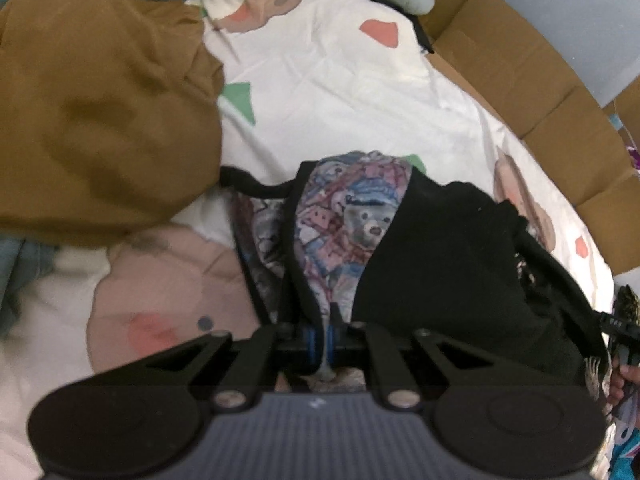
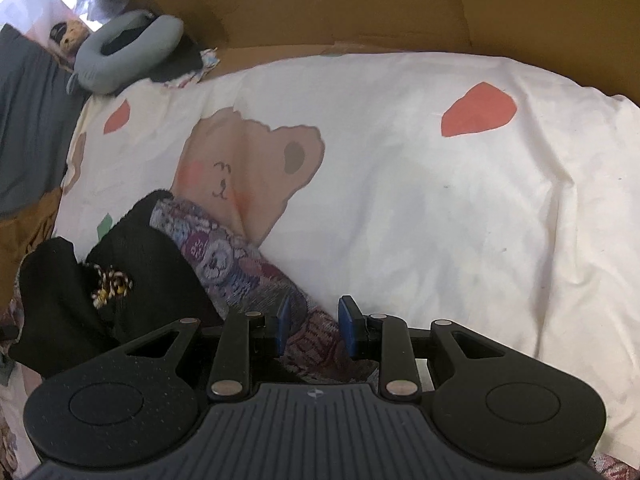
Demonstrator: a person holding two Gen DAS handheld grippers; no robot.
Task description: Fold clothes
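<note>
A black garment with a bear-patterned lining [image 1: 352, 216] lies bunched on the white bear-print bedsheet [image 1: 340, 92]. My left gripper [image 1: 320, 332] is shut on a fold of this garment, its blue pads nearly together with cloth pinched between them. In the right wrist view the same garment [image 2: 224, 256] runs as a rolled strip from the left down between the blue pads. My right gripper [image 2: 316, 312] holds that thick strip, which fills the gap between the pads. The black outer side [image 2: 140, 264] hangs to the left.
A brown garment [image 1: 100, 120] is heaped at the left. Cardboard [image 2: 360, 0] borders the bedsheet [image 2: 440, 200] at the far side. A grey neck pillow [image 2: 128, 52] and a small plush toy [image 2: 68, 34] sit at the back left beside grey bedding [image 2: 28, 120].
</note>
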